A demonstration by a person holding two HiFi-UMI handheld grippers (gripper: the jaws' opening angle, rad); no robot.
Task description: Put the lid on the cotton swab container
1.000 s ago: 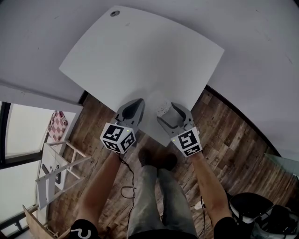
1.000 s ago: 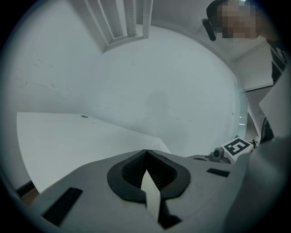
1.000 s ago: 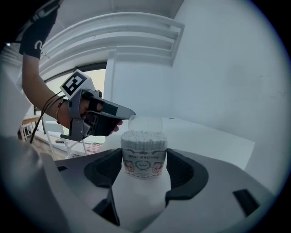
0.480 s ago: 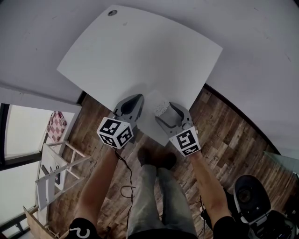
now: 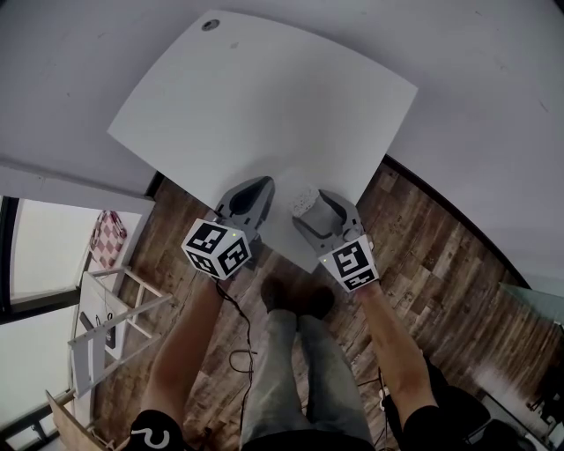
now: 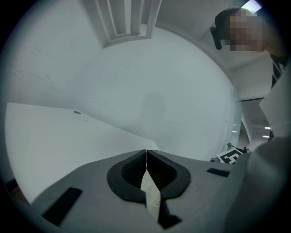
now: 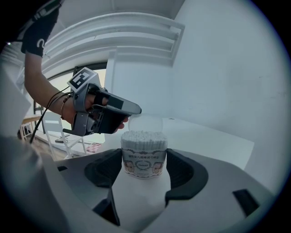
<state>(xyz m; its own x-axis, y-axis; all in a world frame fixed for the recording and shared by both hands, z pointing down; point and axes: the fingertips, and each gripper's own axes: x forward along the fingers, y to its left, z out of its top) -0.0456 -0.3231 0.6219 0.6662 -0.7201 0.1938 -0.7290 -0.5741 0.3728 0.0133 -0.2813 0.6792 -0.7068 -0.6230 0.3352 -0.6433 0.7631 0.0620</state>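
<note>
The cotton swab container [image 7: 143, 157], a clear tub packed with white swabs and bearing a printed label, stands upright between the jaws of my right gripper [image 7: 145, 167], which is shut on its sides. In the head view the container [image 5: 304, 201] sits at the right gripper [image 5: 311, 205] over the near edge of the white table [image 5: 264, 97]. My left gripper [image 7: 136, 110] is shut on the rim of the clear round lid [image 7: 146, 124], which hangs just behind and slightly above the swabs. The left gripper [image 5: 257, 187] is a little left of the container. In its own view the left gripper [image 6: 146, 157] has its jaws pressed together.
The table has a small round grommet [image 5: 210, 25] at its far corner. Wooden floor [image 5: 441, 264] lies around it. A white folding rack [image 5: 106, 326] stands at the lower left. The person's legs and shoes [image 5: 295, 299] are below the grippers.
The left gripper has shifted slightly and rolled a little with the lid. The right gripper and the container have stayed put. The head view has moved slightly.
</note>
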